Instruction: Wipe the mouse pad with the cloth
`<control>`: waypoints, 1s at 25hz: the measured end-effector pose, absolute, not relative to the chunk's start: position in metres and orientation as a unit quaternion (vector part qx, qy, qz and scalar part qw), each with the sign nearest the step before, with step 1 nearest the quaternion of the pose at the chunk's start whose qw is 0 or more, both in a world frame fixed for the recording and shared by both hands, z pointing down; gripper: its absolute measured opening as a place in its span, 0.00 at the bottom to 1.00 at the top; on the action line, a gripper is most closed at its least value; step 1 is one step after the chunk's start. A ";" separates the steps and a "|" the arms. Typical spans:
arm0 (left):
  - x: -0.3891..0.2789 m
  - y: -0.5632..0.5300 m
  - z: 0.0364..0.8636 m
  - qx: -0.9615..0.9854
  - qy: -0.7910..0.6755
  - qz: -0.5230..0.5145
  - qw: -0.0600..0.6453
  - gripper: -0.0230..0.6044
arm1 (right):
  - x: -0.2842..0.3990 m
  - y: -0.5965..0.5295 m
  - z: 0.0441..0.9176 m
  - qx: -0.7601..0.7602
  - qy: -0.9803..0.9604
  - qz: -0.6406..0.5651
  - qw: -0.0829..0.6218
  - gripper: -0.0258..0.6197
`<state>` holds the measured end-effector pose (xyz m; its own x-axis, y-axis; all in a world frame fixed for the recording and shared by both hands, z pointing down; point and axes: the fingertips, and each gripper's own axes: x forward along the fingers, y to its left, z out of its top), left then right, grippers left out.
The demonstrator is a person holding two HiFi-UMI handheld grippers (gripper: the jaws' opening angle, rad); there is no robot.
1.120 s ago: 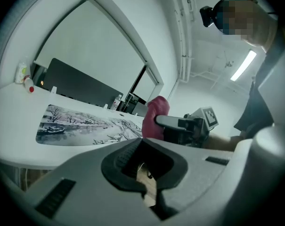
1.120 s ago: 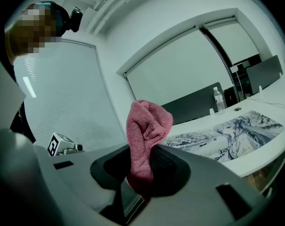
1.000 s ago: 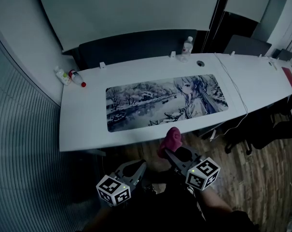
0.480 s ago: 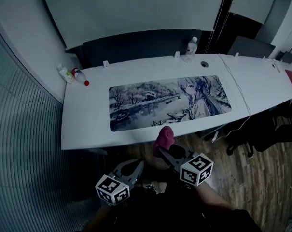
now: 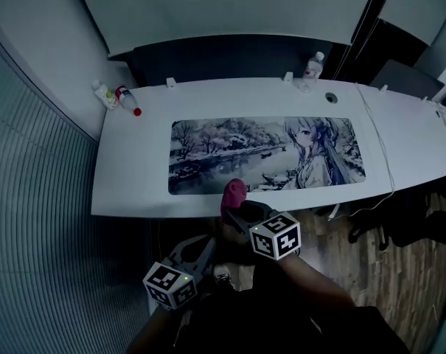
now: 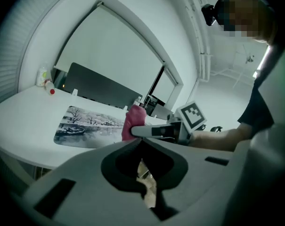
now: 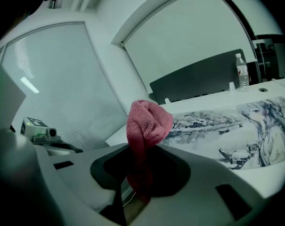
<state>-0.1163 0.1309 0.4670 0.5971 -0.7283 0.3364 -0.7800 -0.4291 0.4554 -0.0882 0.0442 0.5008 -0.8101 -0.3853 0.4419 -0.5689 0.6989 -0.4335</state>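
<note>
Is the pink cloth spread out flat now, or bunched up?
Bunched up: the cloth sticks out as a rounded wad from the right tongs, which are shut on it.

cloth [image 7: 148,121]: tail hidden by jaws | bottles [image 5: 125,98]: labels probably unreadable

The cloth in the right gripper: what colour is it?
Pinkish red cloth, clearest in the right gripper view.
</note>
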 end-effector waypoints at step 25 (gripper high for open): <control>-0.139 0.112 0.477 0.759 -0.572 0.057 0.304 0.05 | -0.184 -0.056 0.621 0.192 -0.854 0.300 0.380 0.21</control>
<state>-0.1389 0.1115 0.4769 0.3384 -0.8345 0.4348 -0.9038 -0.1595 0.3972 -0.1840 -0.0563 0.6213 -0.6374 -0.0990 0.7642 -0.5550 0.7469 -0.3661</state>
